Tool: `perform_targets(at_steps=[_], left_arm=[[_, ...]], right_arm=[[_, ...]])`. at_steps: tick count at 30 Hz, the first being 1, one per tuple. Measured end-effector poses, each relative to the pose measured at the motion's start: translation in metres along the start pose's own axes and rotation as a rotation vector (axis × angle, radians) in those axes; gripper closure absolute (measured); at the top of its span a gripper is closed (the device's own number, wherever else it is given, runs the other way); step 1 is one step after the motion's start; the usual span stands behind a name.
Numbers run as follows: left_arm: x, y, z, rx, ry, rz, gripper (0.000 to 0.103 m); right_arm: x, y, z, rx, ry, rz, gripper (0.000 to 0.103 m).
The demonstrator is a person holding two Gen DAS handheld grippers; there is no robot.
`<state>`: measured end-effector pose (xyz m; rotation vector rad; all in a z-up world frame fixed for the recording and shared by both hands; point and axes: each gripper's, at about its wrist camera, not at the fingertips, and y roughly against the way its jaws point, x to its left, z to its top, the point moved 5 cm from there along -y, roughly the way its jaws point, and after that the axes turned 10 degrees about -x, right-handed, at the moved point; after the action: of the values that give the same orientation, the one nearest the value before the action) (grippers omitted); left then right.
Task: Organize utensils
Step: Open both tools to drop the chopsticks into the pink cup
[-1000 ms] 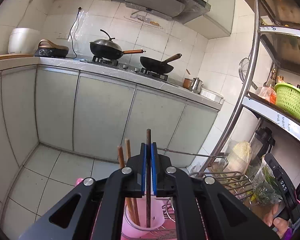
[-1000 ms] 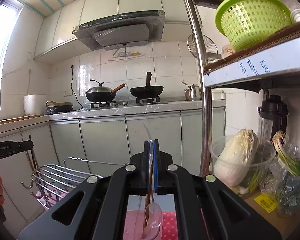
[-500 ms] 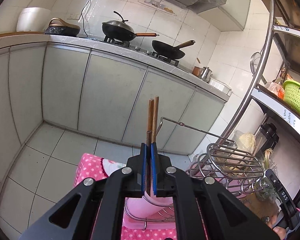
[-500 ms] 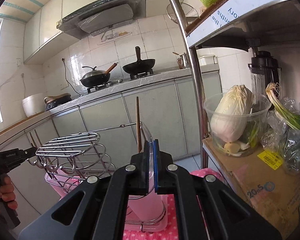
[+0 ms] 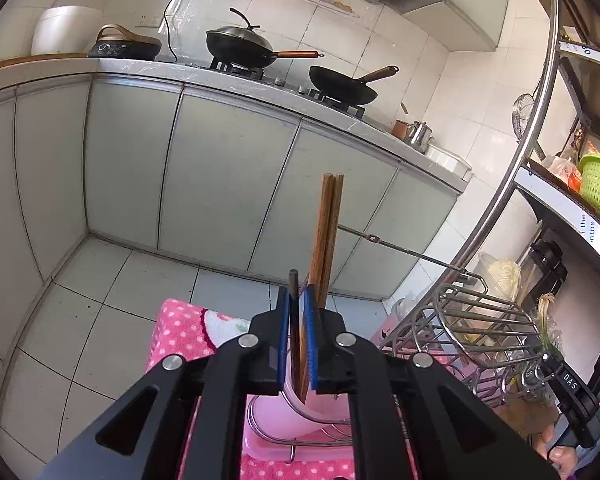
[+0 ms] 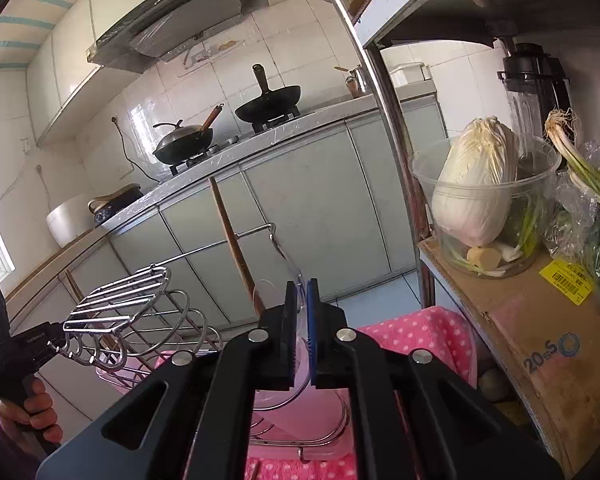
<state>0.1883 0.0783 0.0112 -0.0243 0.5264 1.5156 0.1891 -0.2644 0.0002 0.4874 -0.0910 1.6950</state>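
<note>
My left gripper (image 5: 297,300) is shut on a dark chopstick (image 5: 294,320) that reaches down into the pink utensil cup (image 5: 320,404). Two brown chopsticks (image 5: 327,240) stand in the cup just beyond it. My right gripper (image 6: 301,292) is shut on the handle of a clear plastic spoon (image 6: 286,256), above the same pink cup (image 6: 300,412). A brown chopstick (image 6: 232,240) stands in the cup to the left of the spoon. The cup sits in a wire holder on a pink tray (image 6: 324,450).
A chrome wire dish rack (image 6: 132,304) stands beside the cup, also in the left wrist view (image 5: 480,320). A pink dotted cloth (image 5: 180,332) covers the table. A cardboard box (image 6: 540,340) with a cabbage tub (image 6: 480,200) is to the right. A steel shelf post (image 6: 384,100) rises behind.
Both grippers have lowered toward the pink cup. The dark chopstick has gone down into the cup, and the spoon has come down over it.
</note>
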Motion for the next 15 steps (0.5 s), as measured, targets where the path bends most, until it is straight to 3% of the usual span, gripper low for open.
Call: perform_targets(at_steps=[2,3,6,15], left_arm=[[0.0,0.001,0.001,0.005,0.009,-0.001,0.072],[0.001,0.002,0.001,0.003,0.017,-0.001,0.062],[0.001,0.008,0.002,-0.011,0.005,-0.004,0.058],[0.002,0.031,0.002,-0.022,-0.008,0.006,0.052]], right_arm=[[0.0,-0.001,-0.001,0.015,-0.005,0.002,0.096],[-0.001,-0.002,-0.002,0.026,-0.005,0.003,0.09],[-0.001,-0.003,-0.007,0.056,-0.011,0.005,0.07],[-0.001,0.027,-0.007,0.046,0.006,0.0,0.066]])
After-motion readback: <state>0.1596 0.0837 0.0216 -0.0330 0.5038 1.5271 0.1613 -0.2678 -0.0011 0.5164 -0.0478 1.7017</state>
